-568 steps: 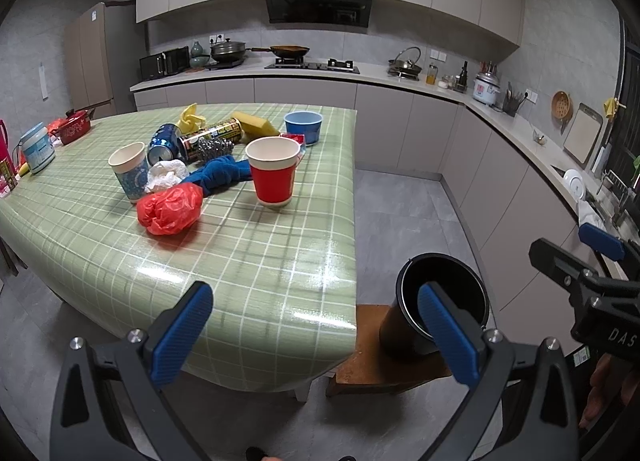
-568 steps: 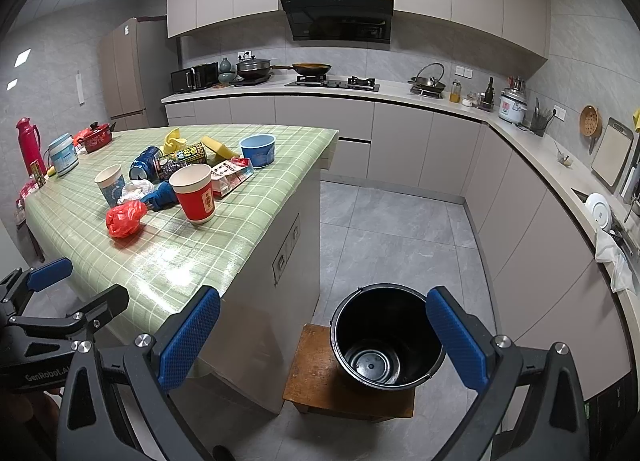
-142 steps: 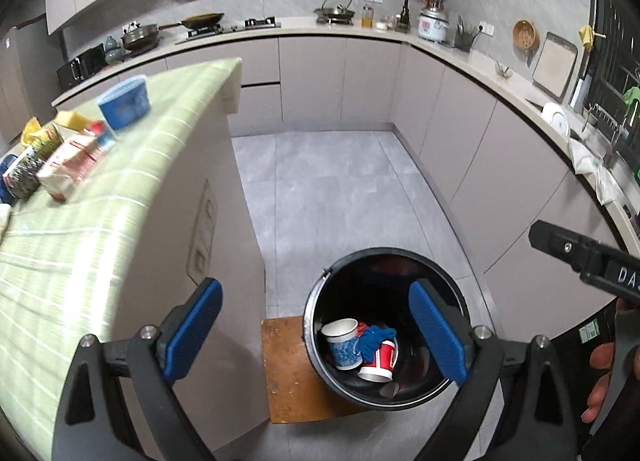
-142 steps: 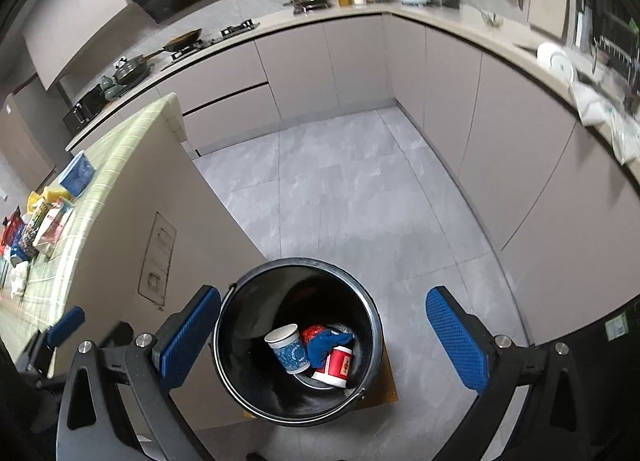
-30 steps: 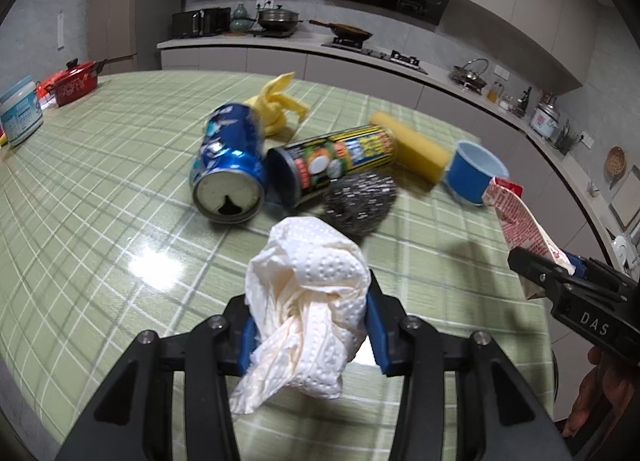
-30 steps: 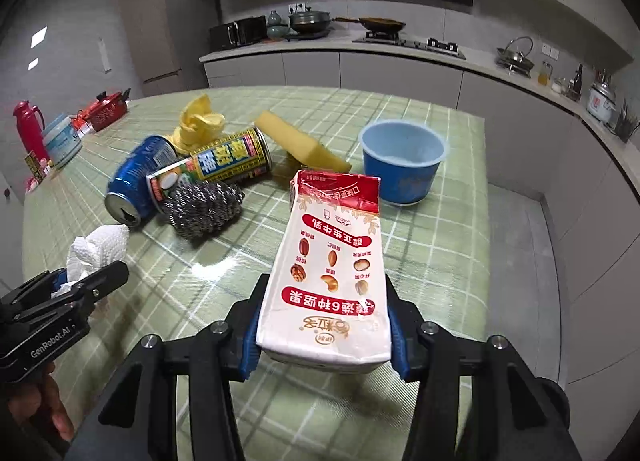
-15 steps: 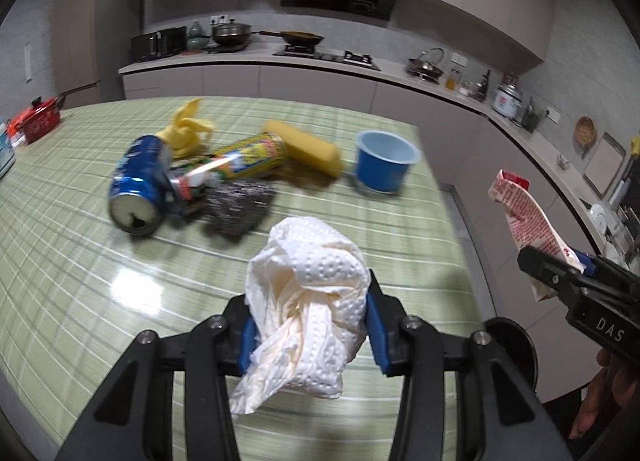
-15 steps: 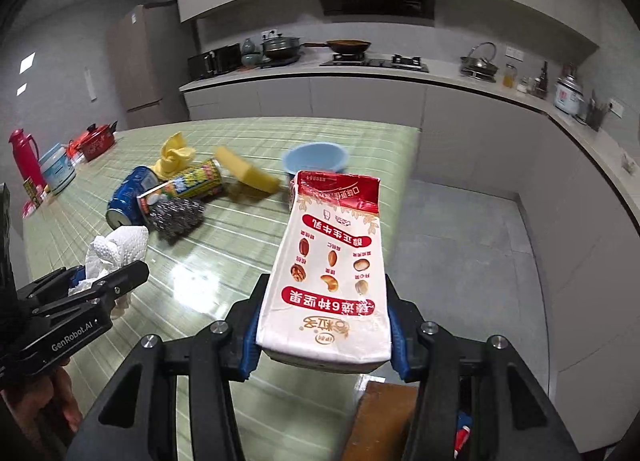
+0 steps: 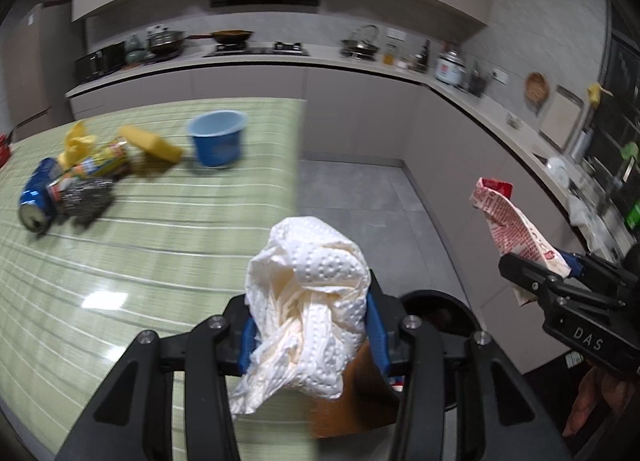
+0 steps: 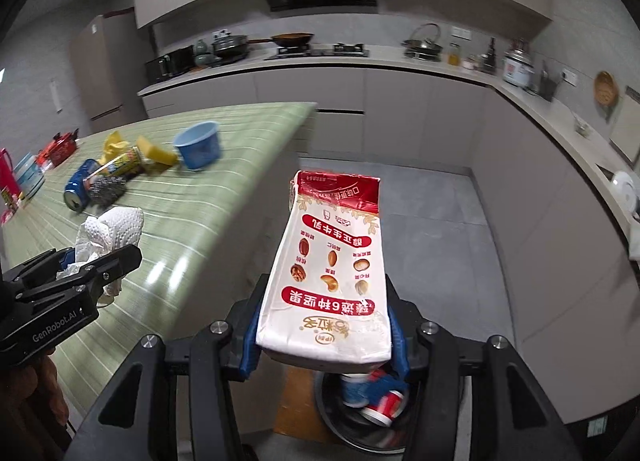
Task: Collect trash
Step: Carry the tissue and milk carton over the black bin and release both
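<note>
My left gripper is shut on a crumpled white paper towel and holds it over the table's right edge; it also shows in the right wrist view. My right gripper is shut on a red and white milk carton, held above the black trash bin, which holds cups and a blue rag. The carton also shows in the left wrist view, with the bin's rim below it.
On the green checked table lie a blue bowl, a yellow sponge, a steel scourer, a printed can, a blue can and yellow wrapper. The bin stands on a wooden stool. Counters line the back and right.
Both grippers have swung right, away from the table's middle toward the bin, each still holding its item. The bin has come into view under the right gripper.
</note>
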Motion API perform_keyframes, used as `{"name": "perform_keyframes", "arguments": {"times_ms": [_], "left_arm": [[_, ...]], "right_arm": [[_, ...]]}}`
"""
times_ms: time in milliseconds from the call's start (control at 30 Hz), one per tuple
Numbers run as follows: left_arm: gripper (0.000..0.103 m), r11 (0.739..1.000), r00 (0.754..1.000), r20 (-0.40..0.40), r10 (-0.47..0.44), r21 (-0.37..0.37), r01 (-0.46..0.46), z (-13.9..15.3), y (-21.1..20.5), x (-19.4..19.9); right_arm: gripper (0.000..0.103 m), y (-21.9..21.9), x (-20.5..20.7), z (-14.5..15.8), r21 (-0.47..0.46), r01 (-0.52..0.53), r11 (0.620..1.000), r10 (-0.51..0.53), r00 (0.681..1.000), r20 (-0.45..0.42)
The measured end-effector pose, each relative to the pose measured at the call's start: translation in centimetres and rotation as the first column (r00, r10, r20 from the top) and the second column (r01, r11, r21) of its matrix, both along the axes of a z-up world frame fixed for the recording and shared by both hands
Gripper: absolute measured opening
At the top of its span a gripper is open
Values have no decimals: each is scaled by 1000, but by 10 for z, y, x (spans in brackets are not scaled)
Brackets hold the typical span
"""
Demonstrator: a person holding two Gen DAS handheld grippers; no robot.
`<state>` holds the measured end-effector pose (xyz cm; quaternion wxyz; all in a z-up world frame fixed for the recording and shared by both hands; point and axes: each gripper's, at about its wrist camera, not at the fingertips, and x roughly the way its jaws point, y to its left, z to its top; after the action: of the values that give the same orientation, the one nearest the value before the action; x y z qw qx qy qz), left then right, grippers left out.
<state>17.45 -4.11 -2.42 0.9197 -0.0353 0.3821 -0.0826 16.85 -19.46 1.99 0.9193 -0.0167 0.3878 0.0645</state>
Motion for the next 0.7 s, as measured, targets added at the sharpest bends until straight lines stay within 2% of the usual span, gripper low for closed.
{"name": "perform_keyframes", "arguments": {"times_ms": [167, 367, 700], "left_arm": [[46, 999, 999, -14, -48, 4, 48, -9, -47, -4], [46, 997, 996, -31, -78, 11, 79, -18, -85, -5], [46, 997, 994, -80, -75, 24, 77, -46, -123, -11]], "right_arm": [[53, -44, -12, -8, -4, 30, 1000, -30, 999, -18], [53, -79, -20, -22, 1, 39, 999, -39, 999, -36], [53, -116, -22, -56, 1, 18, 1000, -18, 996, -85]]}}
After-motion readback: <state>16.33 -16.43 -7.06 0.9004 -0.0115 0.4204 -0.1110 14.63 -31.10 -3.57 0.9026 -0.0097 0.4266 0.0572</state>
